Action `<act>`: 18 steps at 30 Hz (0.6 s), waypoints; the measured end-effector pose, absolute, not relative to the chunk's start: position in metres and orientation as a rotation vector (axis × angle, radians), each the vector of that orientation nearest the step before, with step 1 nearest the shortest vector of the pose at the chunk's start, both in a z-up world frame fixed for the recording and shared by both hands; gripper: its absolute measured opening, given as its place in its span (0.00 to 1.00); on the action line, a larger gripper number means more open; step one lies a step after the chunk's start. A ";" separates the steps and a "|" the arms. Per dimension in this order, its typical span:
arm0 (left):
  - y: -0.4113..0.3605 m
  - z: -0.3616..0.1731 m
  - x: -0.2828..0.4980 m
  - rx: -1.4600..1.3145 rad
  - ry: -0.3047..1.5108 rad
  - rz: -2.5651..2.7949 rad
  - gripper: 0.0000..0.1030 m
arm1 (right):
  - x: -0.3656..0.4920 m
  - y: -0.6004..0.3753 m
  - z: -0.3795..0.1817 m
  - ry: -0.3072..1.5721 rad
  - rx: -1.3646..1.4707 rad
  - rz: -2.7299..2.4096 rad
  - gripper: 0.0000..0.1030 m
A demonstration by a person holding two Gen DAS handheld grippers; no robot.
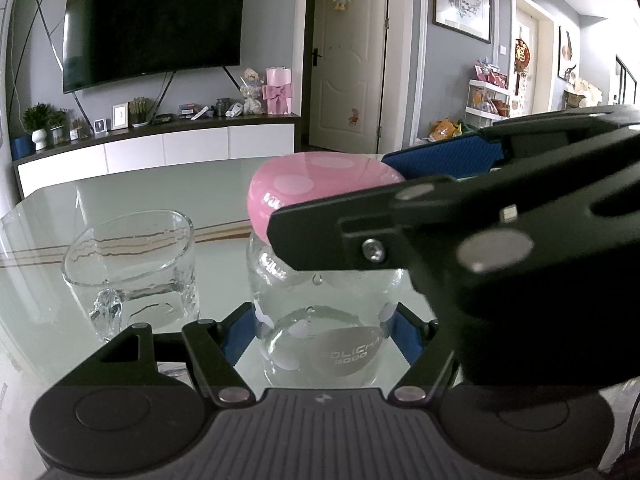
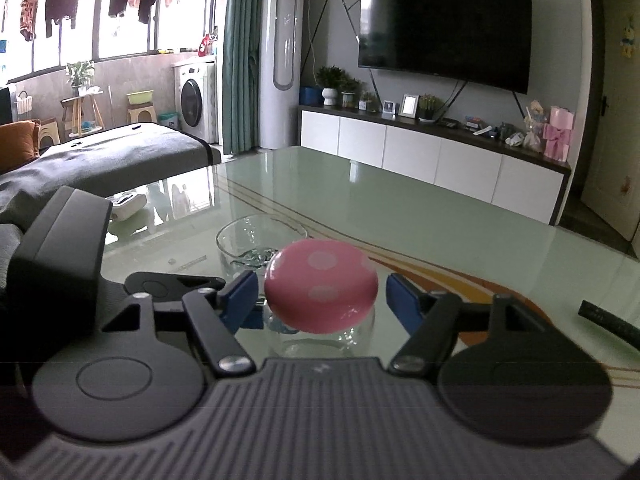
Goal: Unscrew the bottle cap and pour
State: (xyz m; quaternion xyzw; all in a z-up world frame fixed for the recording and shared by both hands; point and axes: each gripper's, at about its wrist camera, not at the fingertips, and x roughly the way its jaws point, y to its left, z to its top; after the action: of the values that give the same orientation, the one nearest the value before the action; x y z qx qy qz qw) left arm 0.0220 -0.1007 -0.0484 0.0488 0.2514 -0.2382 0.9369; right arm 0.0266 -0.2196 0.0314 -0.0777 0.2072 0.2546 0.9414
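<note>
A clear glass bottle with a pink polka-dot mushroom cap stands upright on the glass table. My left gripper is shut on the bottle's body, with a blue pad against each side. My right gripper reaches in from the right at cap height. In the right wrist view the cap sits between my right gripper's blue pads, with a thin gap showing on each side. A clear drinking glass stands just left of the bottle; in the right wrist view the drinking glass is behind the cap.
The pale green glass table stretches away behind the bottle. A dark bar lies on it at the right. A sofa lies past the table's left edge and a white TV cabinet beyond its far edge.
</note>
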 end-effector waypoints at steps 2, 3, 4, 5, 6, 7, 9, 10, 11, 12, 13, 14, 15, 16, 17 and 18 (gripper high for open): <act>-0.099 -0.047 0.023 0.099 0.514 -0.487 0.72 | 0.026 -0.220 0.032 0.424 -0.157 0.520 0.69; -0.099 -0.047 0.023 0.098 0.514 -0.487 0.72 | 0.026 -0.220 0.031 0.424 -0.156 0.521 0.68; -0.098 -0.047 0.023 0.098 0.514 -0.487 0.72 | 0.026 -0.220 0.031 0.424 -0.156 0.521 0.68; -0.098 -0.046 0.024 0.098 0.514 -0.487 0.72 | 0.026 -0.220 0.031 0.424 -0.155 0.521 0.66; -0.098 -0.044 0.025 0.098 0.515 -0.486 0.72 | 0.026 -0.220 0.031 0.425 -0.155 0.522 0.65; -0.098 -0.044 0.024 0.099 0.514 -0.486 0.72 | 0.026 -0.220 0.031 0.425 -0.154 0.522 0.64; -0.098 -0.044 0.024 0.100 0.514 -0.486 0.72 | 0.025 -0.220 0.030 0.426 -0.152 0.522 0.63; -0.098 -0.044 0.024 0.099 0.514 -0.486 0.72 | 0.025 -0.218 0.033 0.426 -0.151 0.522 0.63; -0.097 -0.046 0.024 0.100 0.514 -0.487 0.72 | 0.025 -0.218 0.034 0.427 -0.149 0.523 0.63; -0.097 -0.048 0.022 0.102 0.513 -0.487 0.72 | 0.025 -0.218 0.034 0.427 -0.147 0.524 0.63; -0.099 -0.049 0.022 0.103 0.512 -0.486 0.72 | 0.025 -0.219 0.034 0.427 -0.146 0.524 0.63; -0.099 -0.049 0.023 0.104 0.512 -0.486 0.72 | 0.025 -0.219 0.034 0.428 -0.147 0.527 0.63; -0.099 -0.049 0.023 0.104 0.512 -0.486 0.72 | 0.025 -0.219 0.034 0.428 -0.148 0.529 0.63; -0.099 -0.049 0.022 0.104 0.512 -0.486 0.72 | 0.024 -0.219 0.034 0.428 -0.149 0.531 0.63; -0.099 -0.049 0.023 0.104 0.512 -0.487 0.72 | 0.024 -0.220 0.034 0.429 -0.150 0.534 0.63; -0.099 -0.049 0.022 0.104 0.512 -0.487 0.72 | 0.024 -0.220 0.034 0.429 -0.150 0.535 0.62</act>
State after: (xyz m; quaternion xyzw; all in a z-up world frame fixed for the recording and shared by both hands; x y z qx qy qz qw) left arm 0.0223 -0.0989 -0.0491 0.0509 0.2506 -0.2383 0.9369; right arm 0.0242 -0.2198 0.0340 -0.0735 0.2102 0.2621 0.9390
